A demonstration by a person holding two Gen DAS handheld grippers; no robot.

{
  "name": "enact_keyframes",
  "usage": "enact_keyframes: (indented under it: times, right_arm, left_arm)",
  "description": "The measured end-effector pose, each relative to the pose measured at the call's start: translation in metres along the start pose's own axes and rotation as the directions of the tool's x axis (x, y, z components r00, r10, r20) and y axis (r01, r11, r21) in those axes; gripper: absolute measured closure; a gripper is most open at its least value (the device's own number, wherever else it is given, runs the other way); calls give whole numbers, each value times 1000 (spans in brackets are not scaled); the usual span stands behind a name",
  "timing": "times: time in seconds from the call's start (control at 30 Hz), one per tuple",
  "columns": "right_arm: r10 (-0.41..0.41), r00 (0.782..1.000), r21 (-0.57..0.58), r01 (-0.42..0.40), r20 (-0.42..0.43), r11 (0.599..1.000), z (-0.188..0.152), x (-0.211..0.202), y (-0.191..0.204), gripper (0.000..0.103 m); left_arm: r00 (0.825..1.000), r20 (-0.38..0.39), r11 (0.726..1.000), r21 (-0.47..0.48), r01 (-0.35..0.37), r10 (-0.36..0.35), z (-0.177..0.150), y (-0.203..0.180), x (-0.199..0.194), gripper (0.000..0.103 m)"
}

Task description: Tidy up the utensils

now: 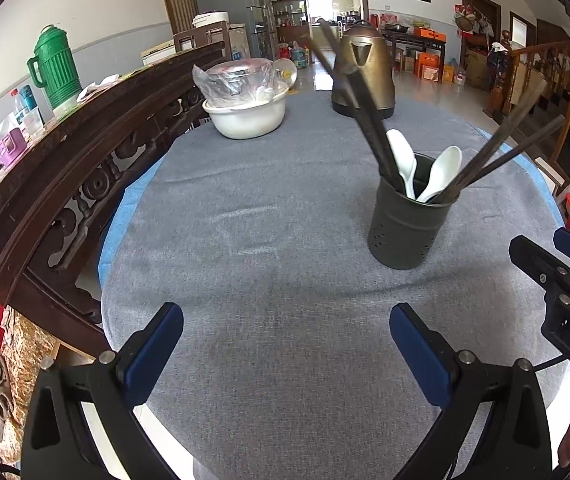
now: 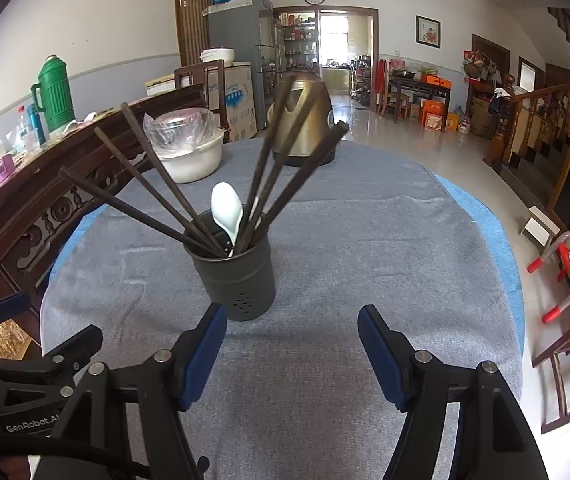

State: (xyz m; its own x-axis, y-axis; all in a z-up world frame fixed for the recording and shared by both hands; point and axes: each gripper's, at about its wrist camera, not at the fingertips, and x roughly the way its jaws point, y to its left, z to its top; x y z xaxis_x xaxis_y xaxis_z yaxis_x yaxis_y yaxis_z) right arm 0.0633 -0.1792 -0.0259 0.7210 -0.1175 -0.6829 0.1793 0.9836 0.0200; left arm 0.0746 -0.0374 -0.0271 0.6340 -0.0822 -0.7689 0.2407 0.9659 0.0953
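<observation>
Showing two hand-held grippers poised over a cloth-covered table (image 1: 285, 240), both wrist views centre on a dark perforated utensil holder (image 2: 237, 280), which stands upright on the grey cloth (image 2: 365, 240), right of centre in the left wrist view and just left of centre in the right wrist view. Dark chopsticks (image 2: 157, 192) fan out of the holder to either side, and white spoons (image 1: 441, 172) stand among them, bowls up. The left gripper (image 1: 285, 344) appears at the bottom of its own frame with jaws spread wide and nothing between them; the right gripper (image 2: 291, 354) likewise stands open and empty, its left finger just in front of the holder's base, though contact cannot be judged through the fisheye distortion. No loose utensil is visible on the cloth, so the sorting itself appears largely complete, and the step in hand is probably a final tidy or a withdrawal. Done well, any further approach should come from above the splayed chopsticks rather than through them, since a sideways brush could tip the holder or flick a stick out. At the far edge of the table, upper centre of both frames, a white basin (image 1: 245, 116) and a bronze kettle (image 1: 365, 72) stand well apart from the holder.
</observation>
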Motion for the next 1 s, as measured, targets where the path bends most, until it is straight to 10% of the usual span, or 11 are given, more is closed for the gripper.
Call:
enact_keyframes:
  times: [1.0]
  right_arm:
    - [66, 994, -25, -64, 89, 998, -7, -56, 24, 31]
  left_arm:
    - [982, 155, 984, -157, -87, 112, 8, 57, -67, 1]
